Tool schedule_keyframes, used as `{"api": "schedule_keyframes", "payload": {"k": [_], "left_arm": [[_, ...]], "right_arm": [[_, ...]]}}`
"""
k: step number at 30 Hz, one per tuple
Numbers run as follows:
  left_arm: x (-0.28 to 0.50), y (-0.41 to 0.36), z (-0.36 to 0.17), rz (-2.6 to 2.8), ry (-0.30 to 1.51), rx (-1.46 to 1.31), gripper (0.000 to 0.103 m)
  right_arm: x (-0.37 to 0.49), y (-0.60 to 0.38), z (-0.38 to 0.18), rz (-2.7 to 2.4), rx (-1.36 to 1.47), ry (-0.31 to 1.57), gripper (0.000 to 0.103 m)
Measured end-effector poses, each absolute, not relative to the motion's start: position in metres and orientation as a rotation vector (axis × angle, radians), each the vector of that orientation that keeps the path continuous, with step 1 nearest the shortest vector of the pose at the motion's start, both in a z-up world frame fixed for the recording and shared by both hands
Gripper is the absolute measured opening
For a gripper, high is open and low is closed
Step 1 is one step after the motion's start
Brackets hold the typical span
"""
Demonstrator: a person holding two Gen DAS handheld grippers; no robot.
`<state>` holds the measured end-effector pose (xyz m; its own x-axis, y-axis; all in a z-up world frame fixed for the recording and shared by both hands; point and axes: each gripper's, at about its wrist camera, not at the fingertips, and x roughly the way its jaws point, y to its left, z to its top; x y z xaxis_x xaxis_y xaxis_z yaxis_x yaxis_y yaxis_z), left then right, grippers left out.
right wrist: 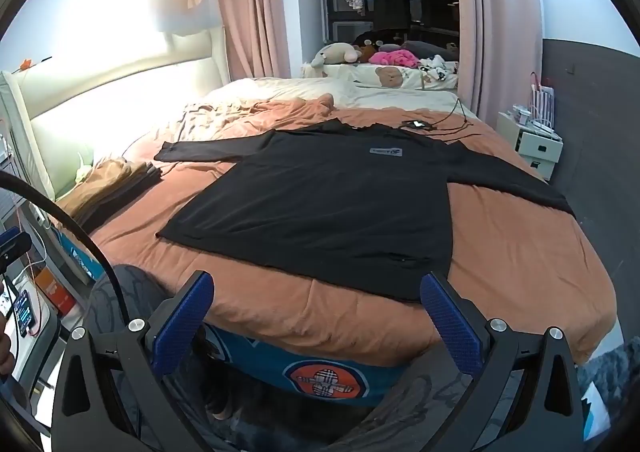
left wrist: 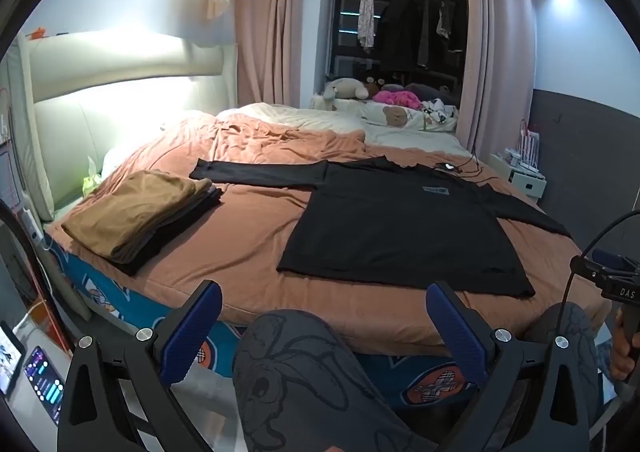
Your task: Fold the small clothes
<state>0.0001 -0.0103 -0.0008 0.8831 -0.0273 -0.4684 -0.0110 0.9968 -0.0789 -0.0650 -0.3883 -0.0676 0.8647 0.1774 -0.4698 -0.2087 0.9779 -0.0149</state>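
A black long-sleeved shirt [left wrist: 404, 228] [right wrist: 320, 204] lies flat on the orange bedspread, both sleeves spread out sideways and a small grey label on its chest. My left gripper [left wrist: 324, 326] hangs open before the near edge of the bed, with nothing between its blue pads; a knee in patterned grey trousers [left wrist: 304, 372] shows between them. My right gripper [right wrist: 318, 312] is also open and empty, just short of the shirt's hem. A stack of folded clothes [left wrist: 136, 212] [right wrist: 116, 184], tan on top, rests at the bed's left side.
The bed [right wrist: 520, 272] carries a rumpled cover toward the headboard. A dark device with cables [right wrist: 420, 125] lies behind the shirt's collar. Soft toys [left wrist: 348, 90] and a pink cloth sit on the window ledge. A white bedside cabinet [right wrist: 536, 144] stands at right, a phone [left wrist: 44, 384] at lower left.
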Motion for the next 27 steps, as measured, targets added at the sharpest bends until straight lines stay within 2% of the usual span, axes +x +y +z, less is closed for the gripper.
{"api": "schedule_keyframes", "payload": {"k": [27], "left_arm": [[-0.0067,-0.0141,0.0020,-0.047,0.457,-0.071,0.102]], "right_arm": [[-0.0715,-0.3895,-0.0654,0.196,-0.078,0.458,0.103]]}}
